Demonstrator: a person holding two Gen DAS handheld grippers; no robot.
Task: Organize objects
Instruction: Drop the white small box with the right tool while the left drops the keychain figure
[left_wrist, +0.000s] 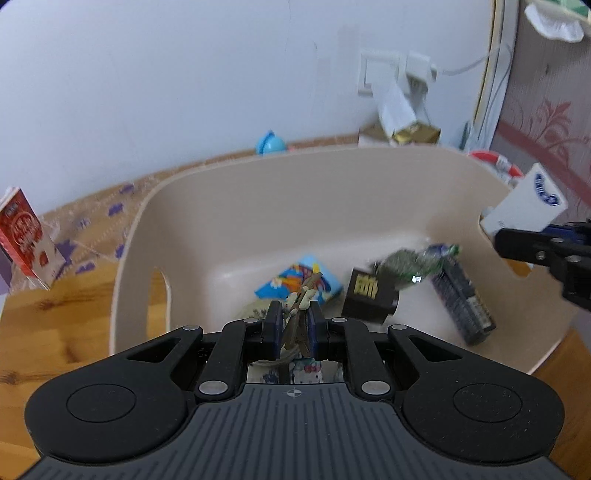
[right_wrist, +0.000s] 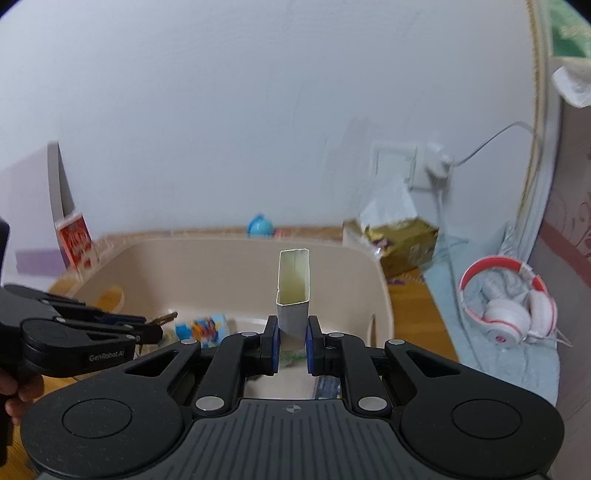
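A beige plastic bin (left_wrist: 258, 206) sits on the wooden table; it also shows in the right wrist view (right_wrist: 207, 266). Inside lie a blue snack packet (left_wrist: 295, 284), a black box (left_wrist: 369, 299), a green wrapper (left_wrist: 413, 262) and a dark long box (left_wrist: 461, 299). My left gripper (left_wrist: 294, 328) is shut on a small brown figurine (left_wrist: 301, 306) and holds it over the bin's near side. My right gripper (right_wrist: 291, 339) is shut on a white open-ended carton (right_wrist: 293, 291), held over the bin's right part; the carton also shows in the left wrist view (left_wrist: 524, 203).
A red and white carton (left_wrist: 26, 240) stands on the table left of the bin. A blue round toy (left_wrist: 271, 142) and a gold packet (right_wrist: 402, 243) lie behind it by the wall socket (left_wrist: 373, 74). White and red headphones (right_wrist: 506, 302) lie on a cloth at right.
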